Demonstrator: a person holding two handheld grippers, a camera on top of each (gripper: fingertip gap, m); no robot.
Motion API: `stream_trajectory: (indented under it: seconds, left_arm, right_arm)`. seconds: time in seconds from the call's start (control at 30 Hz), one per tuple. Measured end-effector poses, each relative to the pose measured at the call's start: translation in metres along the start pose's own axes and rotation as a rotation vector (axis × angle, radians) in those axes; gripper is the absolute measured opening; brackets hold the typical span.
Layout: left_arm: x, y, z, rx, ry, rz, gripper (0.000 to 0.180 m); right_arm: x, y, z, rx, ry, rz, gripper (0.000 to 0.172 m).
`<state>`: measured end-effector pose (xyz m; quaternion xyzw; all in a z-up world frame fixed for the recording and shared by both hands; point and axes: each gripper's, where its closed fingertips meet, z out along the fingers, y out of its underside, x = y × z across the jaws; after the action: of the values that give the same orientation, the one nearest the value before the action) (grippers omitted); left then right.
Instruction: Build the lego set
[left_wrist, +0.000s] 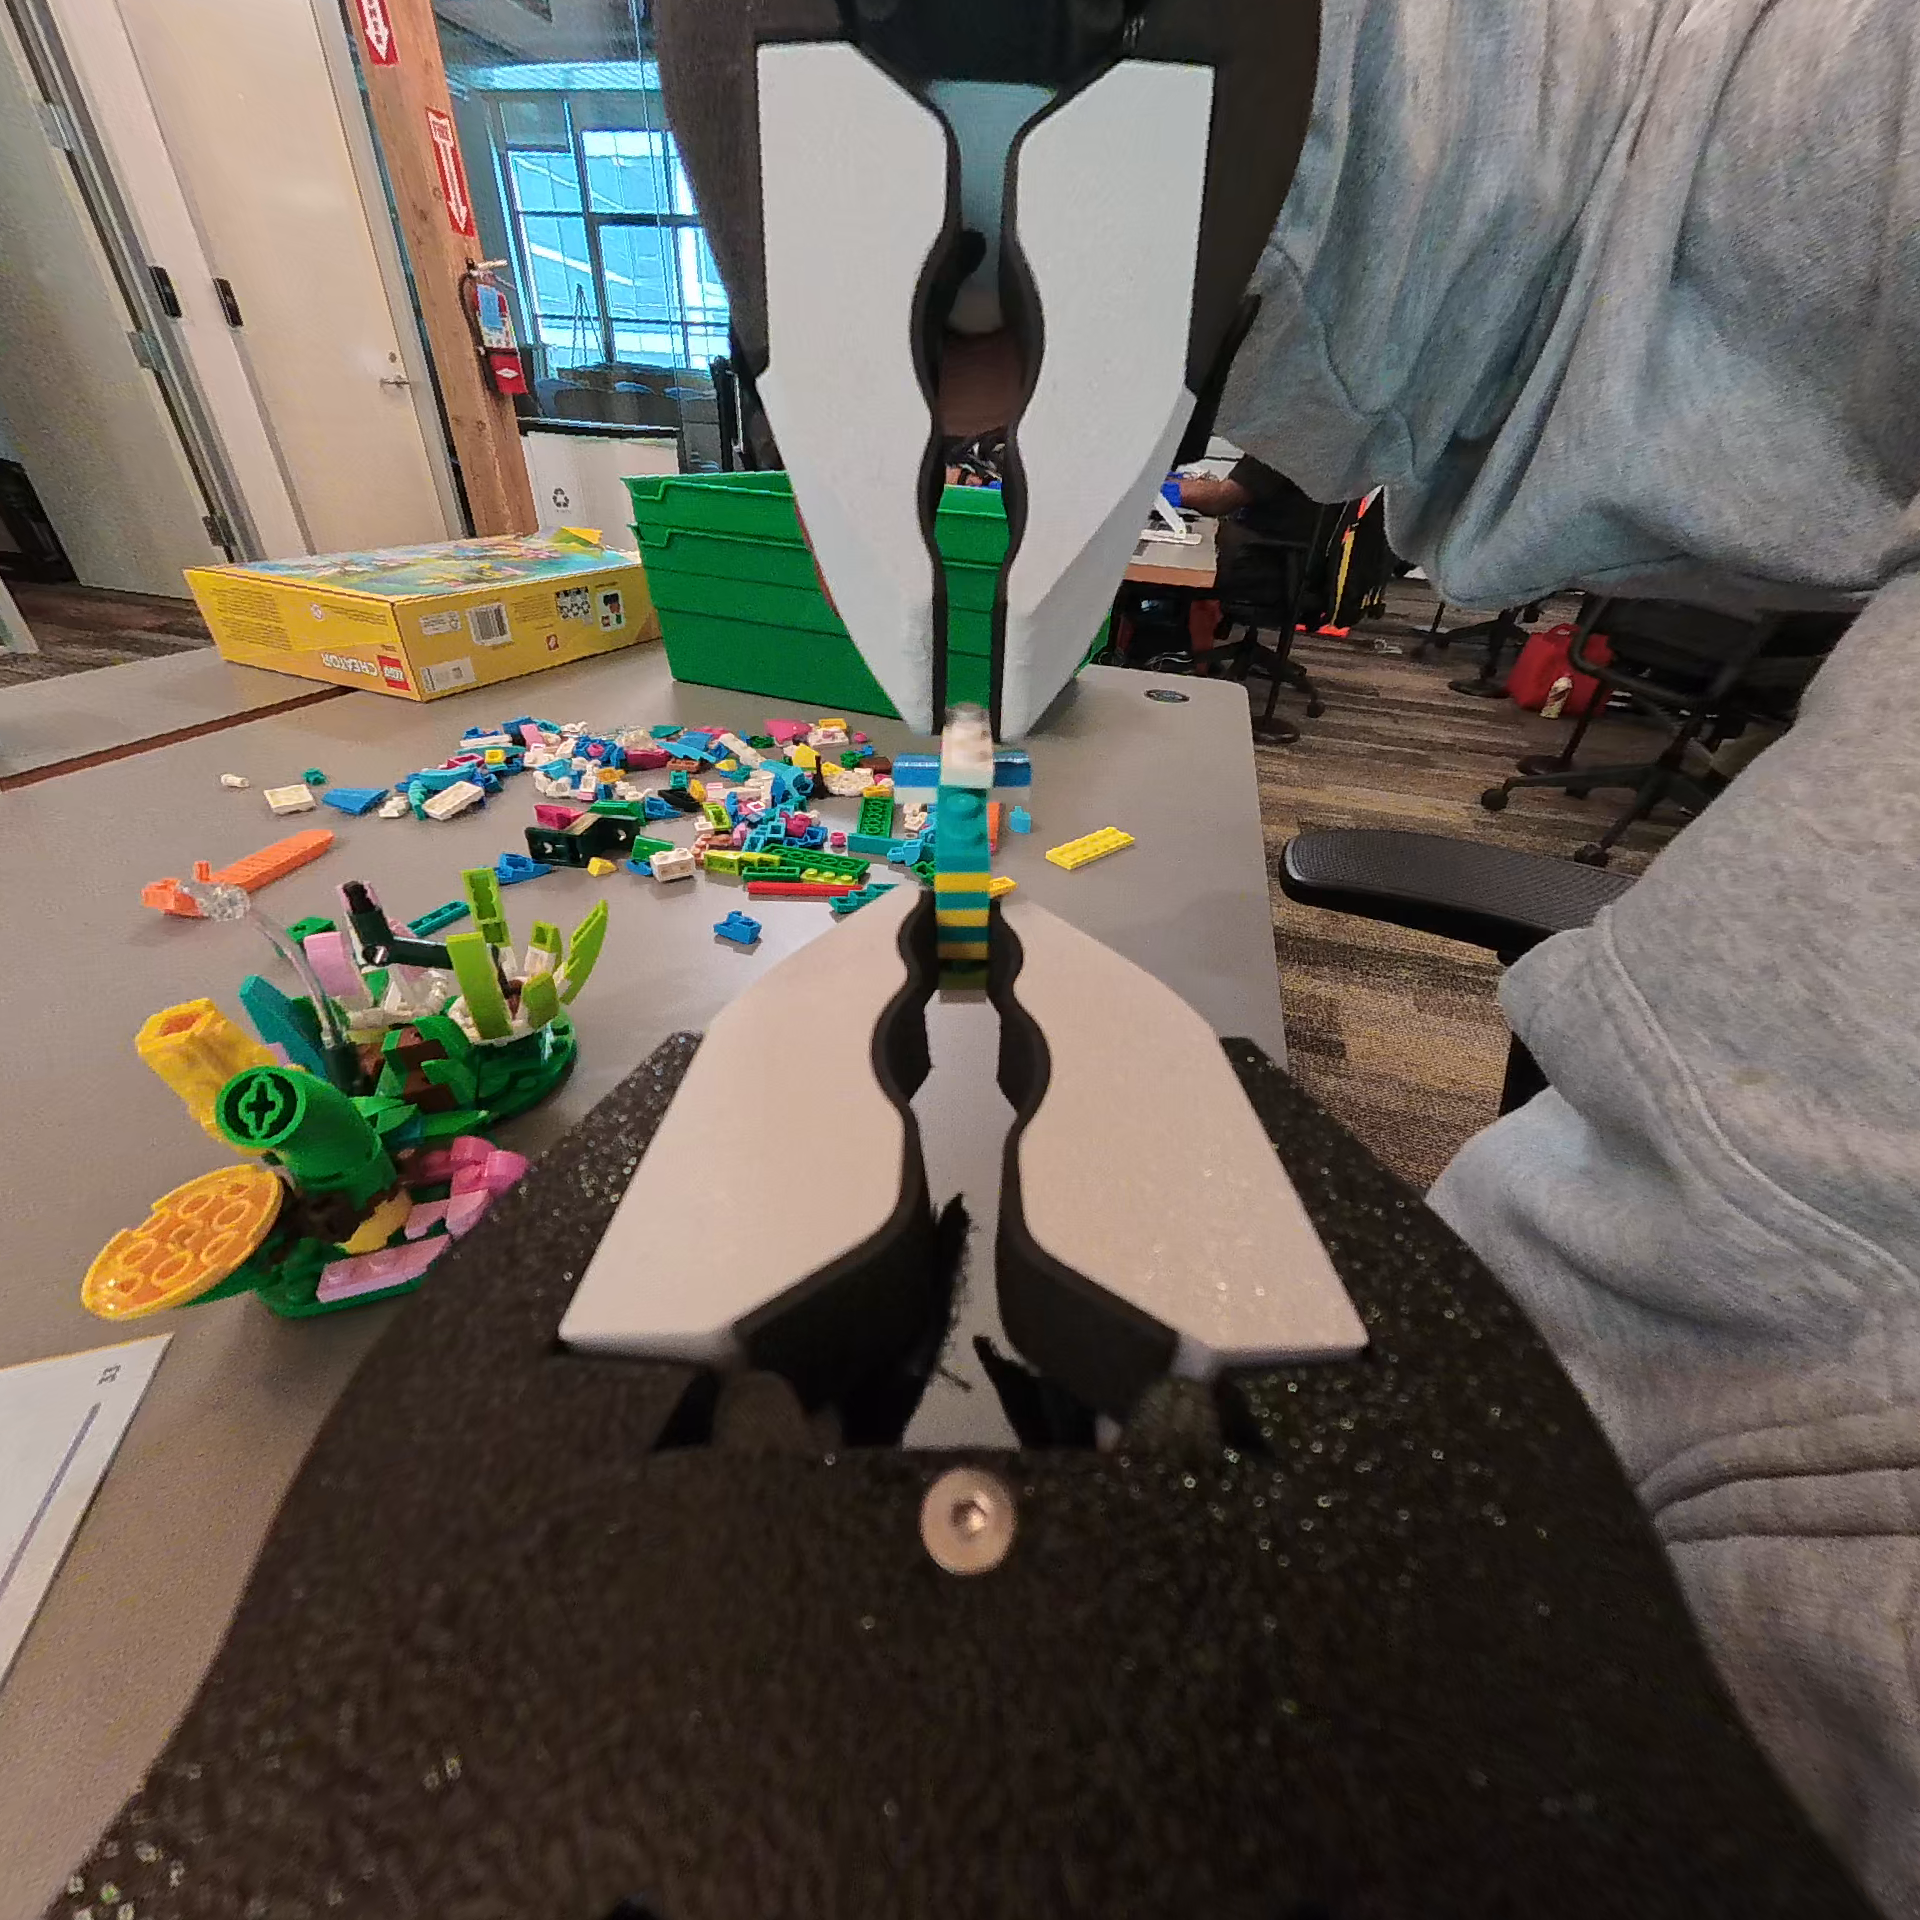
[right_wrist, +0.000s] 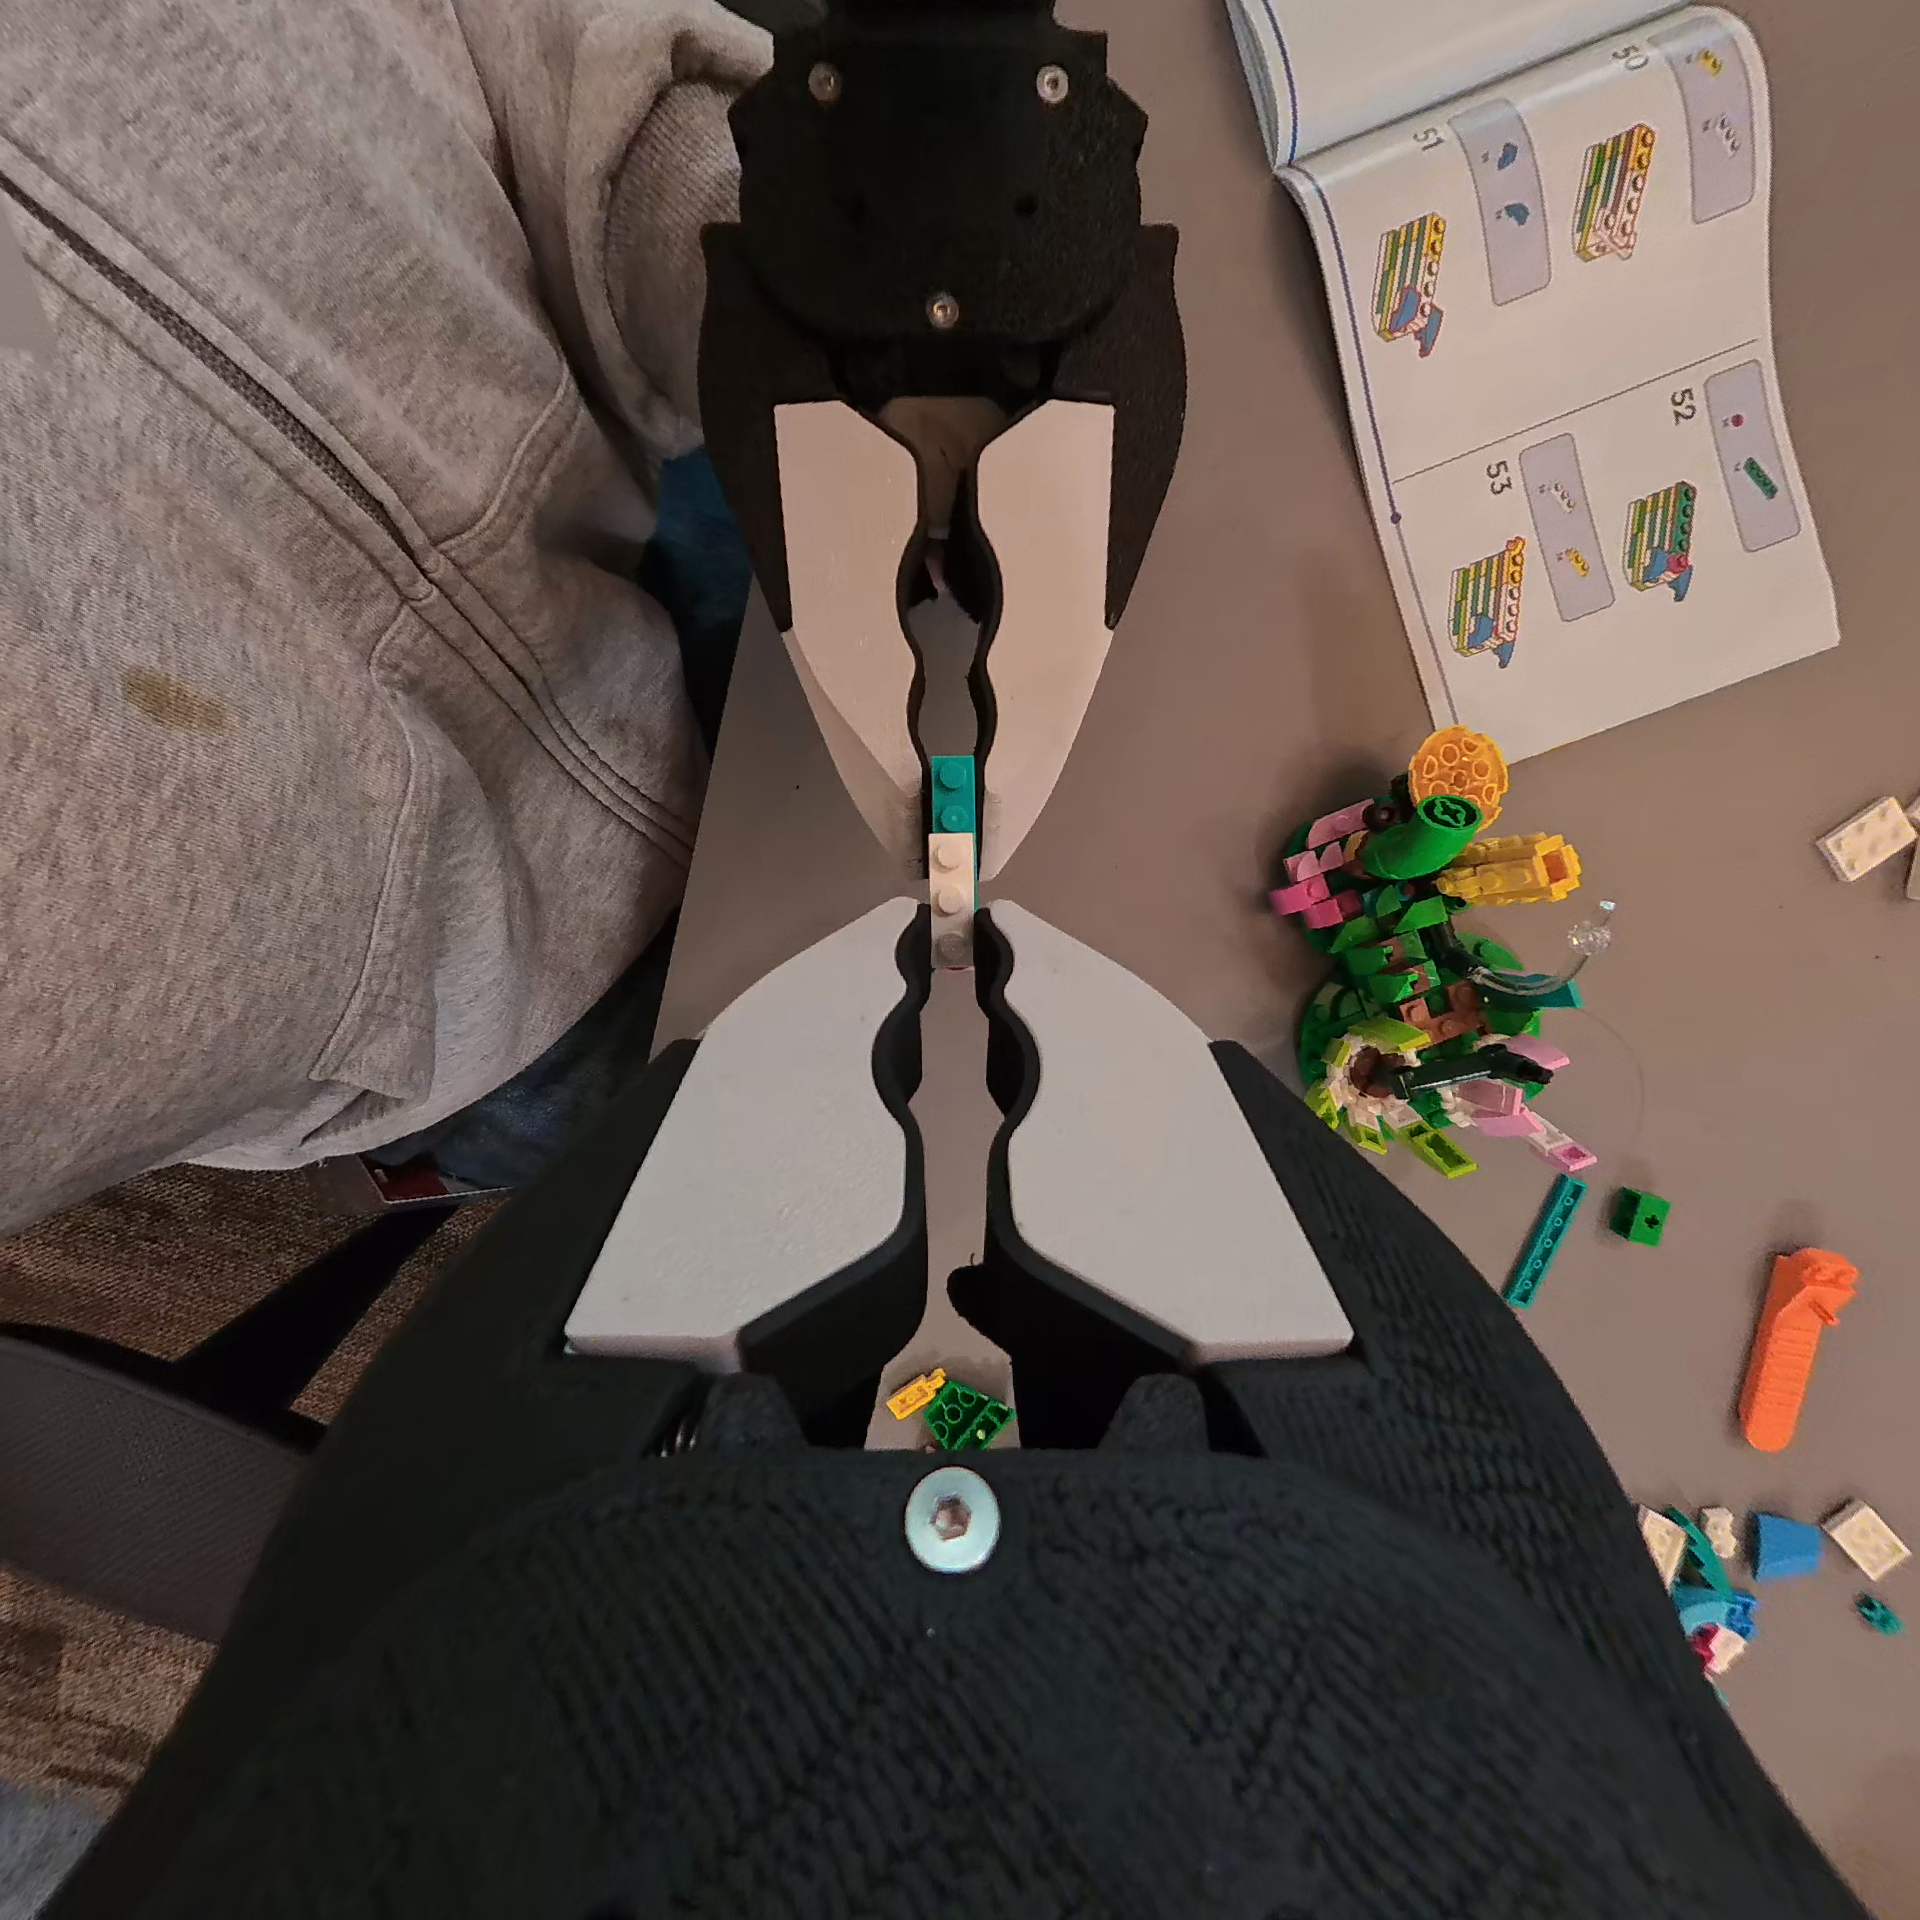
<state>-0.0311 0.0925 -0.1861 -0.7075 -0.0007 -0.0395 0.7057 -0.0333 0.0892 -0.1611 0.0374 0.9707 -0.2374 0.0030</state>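
The left hand-held gripper (left_wrist: 961, 935) is closed on a small stack of toy bricks striped teal and yellow (left_wrist: 963, 914), its black pads pressing the stack's two sides. The stack stands up out of the fingertips, above the grey tabletop (left_wrist: 1164, 935).

The right hand-held gripper (right_wrist: 951, 940) comes from the opposite side, tip to tip with the left one. It is closed on a narrow white studded plate (right_wrist: 952, 883). The plate's far end lies on top of the stack, next to the teal studs (right_wrist: 953, 795) held in the left fingertips.

Behind the stack on the tabletop lies a loose scatter of small coloured bricks (left_wrist: 665, 800), with a flat yellow plate (left_wrist: 1089, 847) off to one side. A built brick model of green leaves and pink and yellow flowers (left_wrist: 343, 1122) stands nearby, and an orange brick-separator tool (right_wrist: 1792, 1351) lies beyond it. An open instruction booklet (right_wrist: 1538, 364), a yellow cardboard box (left_wrist: 416, 613) and a green plastic bin (left_wrist: 748, 582) sit farther off. A grey sweatshirt sleeve (left_wrist: 1662, 1143) fills one side.
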Motion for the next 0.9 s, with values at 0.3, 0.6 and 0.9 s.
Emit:
stream_trajectory:
  seconds: [0.3, 0.6, 0.9]
  left_arm:
    - [0.0001, 0.0002, 0.0002, -0.001, 0.001, -0.001, 0.008]
    - [0.0, -0.0005, -0.0003, 0.005, 0.004, -0.009, 0.008]
    - [-0.0003, -0.0014, -0.001, 0.013, 0.006, -0.018, 0.008]
  right_arm:
    - [0.0005, -0.0004, 0.0005, 0.003, 0.001, 0.003, 0.007]
    - [0.0003, -0.0001, 0.0014, 0.005, 0.002, -0.005, 0.007]
    - [0.0005, -0.0002, 0.0007, 0.009, 0.008, -0.009, 0.008]
